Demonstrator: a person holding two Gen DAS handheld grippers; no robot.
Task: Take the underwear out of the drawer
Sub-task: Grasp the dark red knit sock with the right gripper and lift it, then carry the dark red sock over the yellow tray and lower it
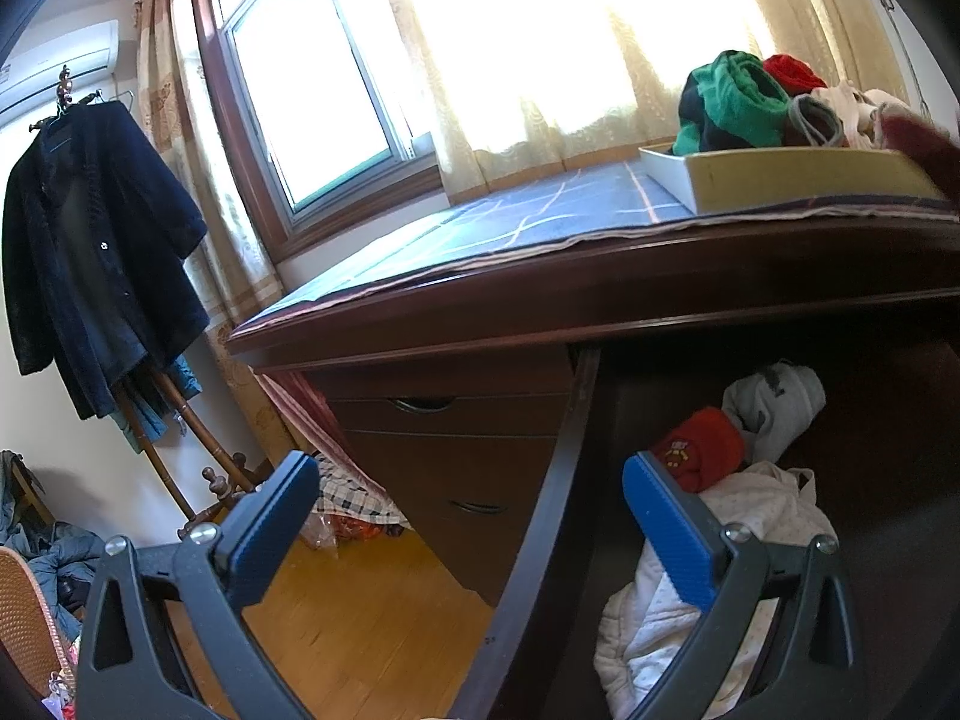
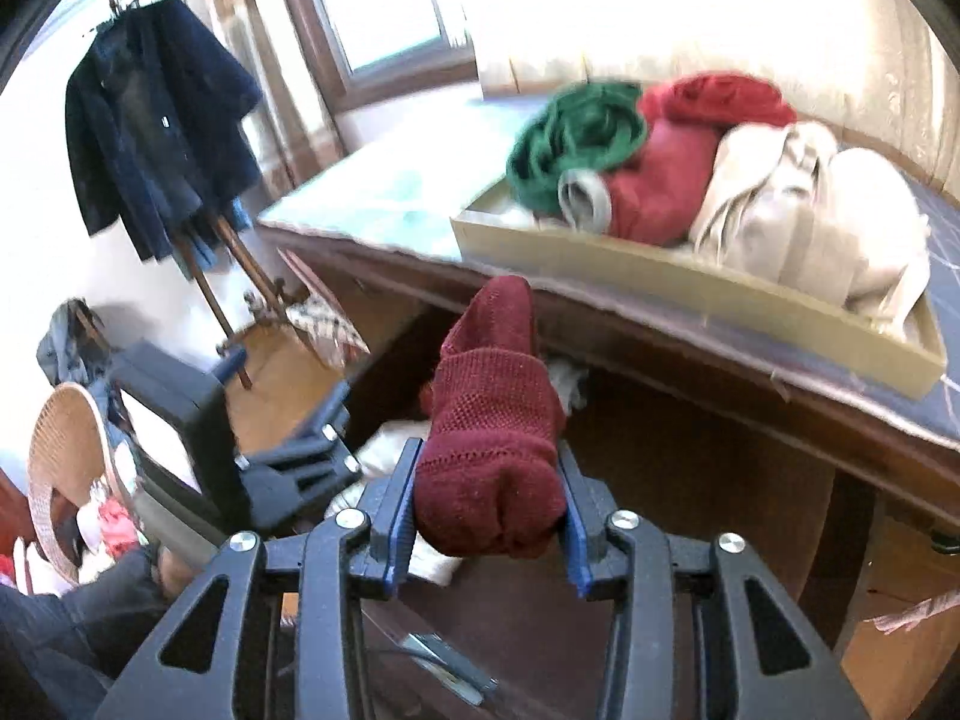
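My right gripper (image 2: 489,456) is shut on a rolled dark red knitted underwear piece (image 2: 492,414), held up in front of the desk edge, above the open drawer. In the left wrist view that drawer's side wall (image 1: 558,480) runs between the fingers of my left gripper (image 1: 471,474), which stands wide open and holds nothing. Inside the drawer lie a red rolled garment (image 1: 702,450), a grey one (image 1: 774,408) and white cloth (image 1: 750,528). A shallow cardboard box (image 2: 690,276) on the desk top holds green, red, grey and cream garments.
The dark wooden desk (image 1: 540,300) carries a blue checked cloth (image 1: 540,210) under a bright window. Closed drawers (image 1: 444,420) sit to the left of the open one. A dark coat (image 1: 102,240) hangs on a rack at far left; a wicker chair (image 2: 66,468) stands low left.
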